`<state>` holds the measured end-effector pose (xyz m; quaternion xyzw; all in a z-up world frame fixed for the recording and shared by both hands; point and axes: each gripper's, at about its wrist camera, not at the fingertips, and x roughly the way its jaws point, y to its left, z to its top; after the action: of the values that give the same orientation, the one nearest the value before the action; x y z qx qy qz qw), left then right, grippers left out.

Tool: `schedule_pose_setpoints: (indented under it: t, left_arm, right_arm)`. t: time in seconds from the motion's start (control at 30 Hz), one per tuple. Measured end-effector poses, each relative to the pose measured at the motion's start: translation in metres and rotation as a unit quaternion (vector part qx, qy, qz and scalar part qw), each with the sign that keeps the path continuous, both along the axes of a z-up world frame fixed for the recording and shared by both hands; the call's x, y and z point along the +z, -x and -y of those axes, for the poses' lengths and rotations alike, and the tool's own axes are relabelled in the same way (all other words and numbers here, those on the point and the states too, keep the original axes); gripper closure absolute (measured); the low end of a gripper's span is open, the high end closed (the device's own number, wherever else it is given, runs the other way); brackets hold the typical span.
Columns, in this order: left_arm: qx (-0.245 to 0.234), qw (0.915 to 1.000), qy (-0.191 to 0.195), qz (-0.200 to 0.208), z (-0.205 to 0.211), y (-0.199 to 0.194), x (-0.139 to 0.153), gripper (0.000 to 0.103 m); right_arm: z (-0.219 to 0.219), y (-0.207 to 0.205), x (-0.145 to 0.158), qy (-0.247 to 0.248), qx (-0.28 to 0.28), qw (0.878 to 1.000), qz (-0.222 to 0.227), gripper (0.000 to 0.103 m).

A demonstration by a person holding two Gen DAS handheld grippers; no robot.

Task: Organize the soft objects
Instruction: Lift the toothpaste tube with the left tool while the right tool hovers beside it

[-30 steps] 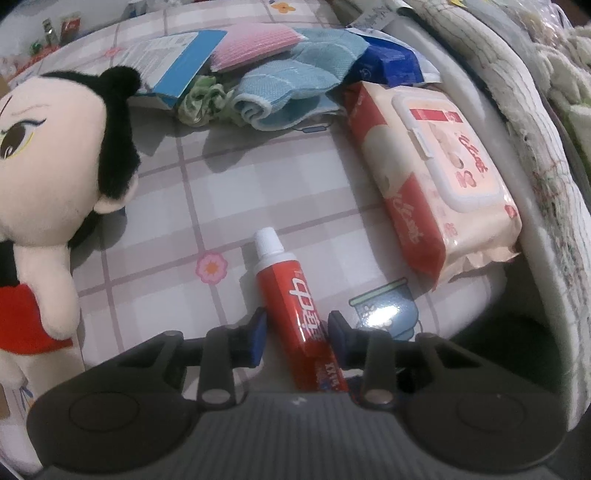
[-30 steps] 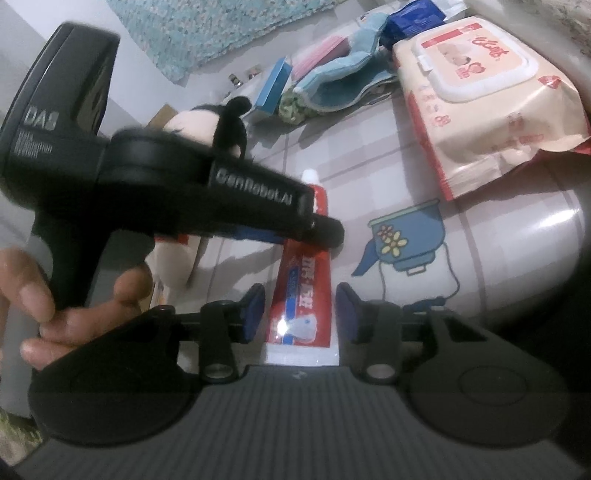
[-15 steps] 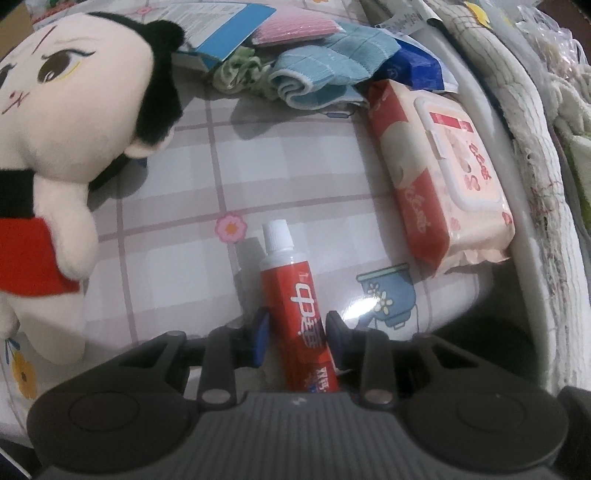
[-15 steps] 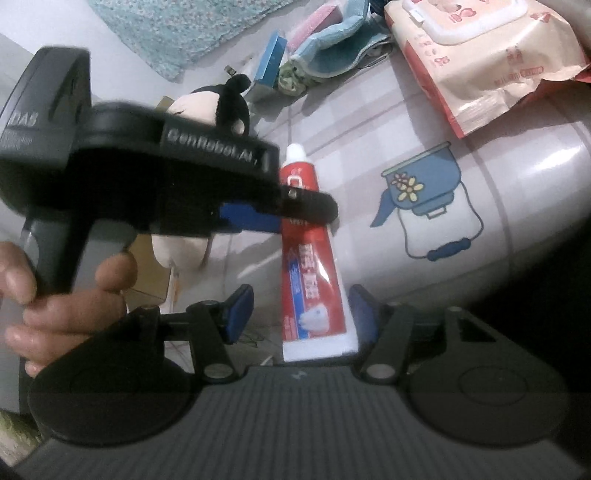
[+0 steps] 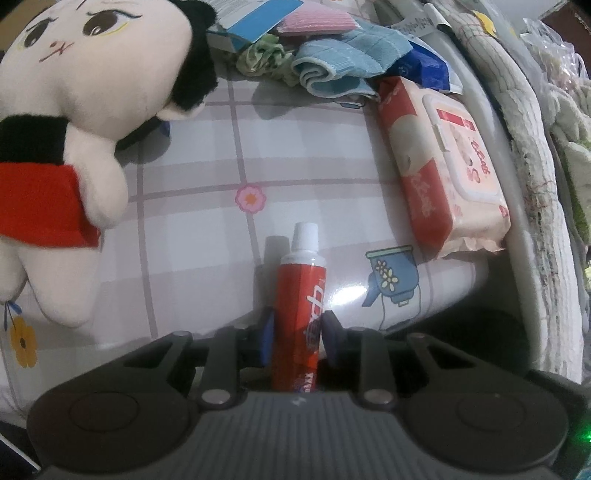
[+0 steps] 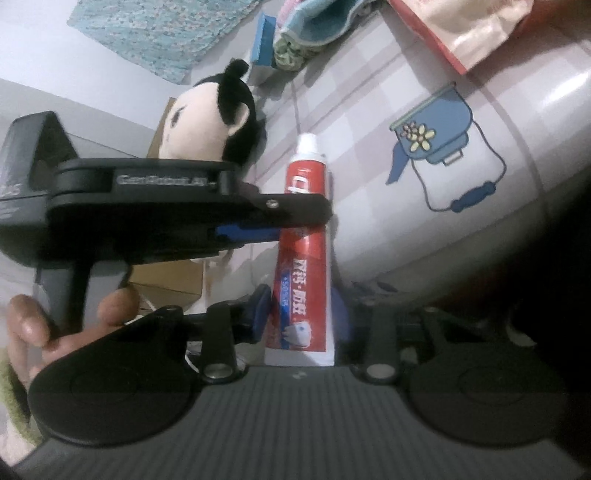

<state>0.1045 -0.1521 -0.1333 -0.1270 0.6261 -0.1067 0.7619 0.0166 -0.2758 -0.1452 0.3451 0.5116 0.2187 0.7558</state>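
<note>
Both the left tool (image 5: 297, 326) and right tool (image 6: 301, 314) clenched the toothpaste tube (image 5: 300, 302), apparently for a handover above the table (image 5: 192, 206).

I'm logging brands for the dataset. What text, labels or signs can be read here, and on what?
"GenRobot.AI" – side of the left tool, slightly blurred, in the right wrist view.
Large white Chinese characters – red toothpaste; the small print is too blurred to read.
Red Chinese characters – lid of the wipes pack, too blurred to read.
Faint letters – rear block of the left tool, cut off, unreadable.
Print on the blue card: too small.
</note>
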Motion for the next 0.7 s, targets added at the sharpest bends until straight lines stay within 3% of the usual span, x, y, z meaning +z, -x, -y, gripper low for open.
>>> schedule_pose_setpoints:
  t: [0.6, 0.7]
  left_arm:
    - [0.018, 0.9990, 0.035, -0.020, -0.020, 0.005, -0.002, 0.075]
    - [0.011, 0.9991, 0.035, -0.019, -0.019, 0.005, -0.001, 0.066]
  right_arm:
    - [-0.012, 0.013, 0.005, 0.023, 0.000, 0.999, 0.037, 0.069]
    - [-0.014, 0.013, 0.007, 0.035, 0.009, 0.998, 0.043, 0.069]
